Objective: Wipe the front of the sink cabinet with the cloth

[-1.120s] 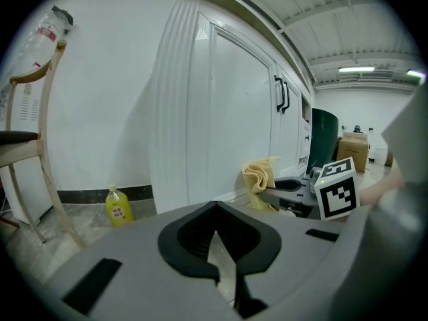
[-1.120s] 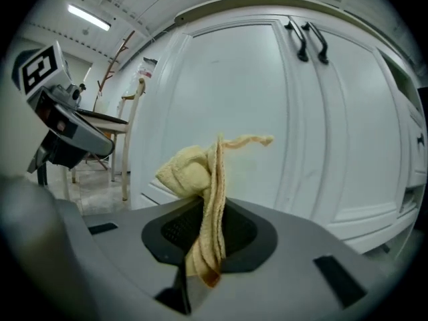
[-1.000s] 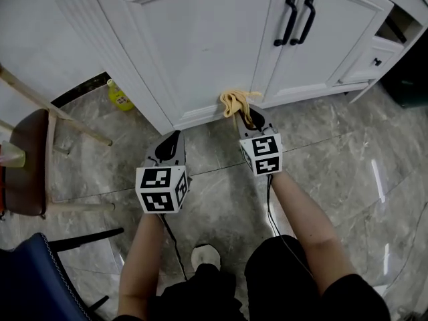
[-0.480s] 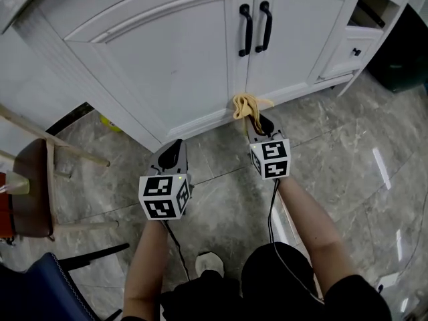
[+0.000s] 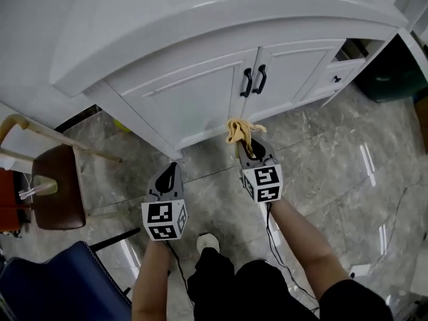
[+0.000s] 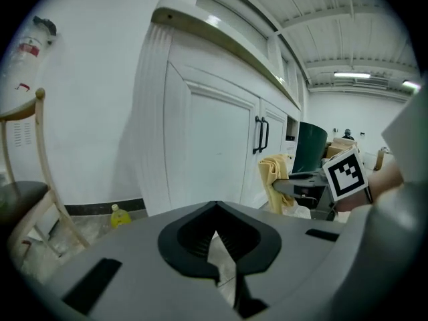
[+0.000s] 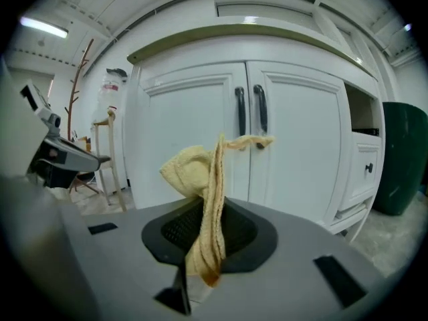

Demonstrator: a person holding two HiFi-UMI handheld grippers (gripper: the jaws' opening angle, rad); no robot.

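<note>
The right gripper (image 5: 250, 146) is clamped on the yellow cloth (image 5: 239, 129), which sits bunched near the sink cabinet (image 5: 194, 102) low on its front. The left gripper (image 5: 168, 174), jaws together and empty, hangs farther from the cabinet. The thin pinch may let the cloth slip, or its loose tail snag the door handles (image 5: 254, 81).

Head camera is looking steeply down from high above onto the sink cabinet (image 5: 194, 99) front. Left gripper camera is sitting low, aiming obliquely along that front and taking in the right gripper (image 6: 284, 184). Right gripper camera is facing the doors squarely, near. All three are sharing the black door handles (image 5: 253, 81).
</note>
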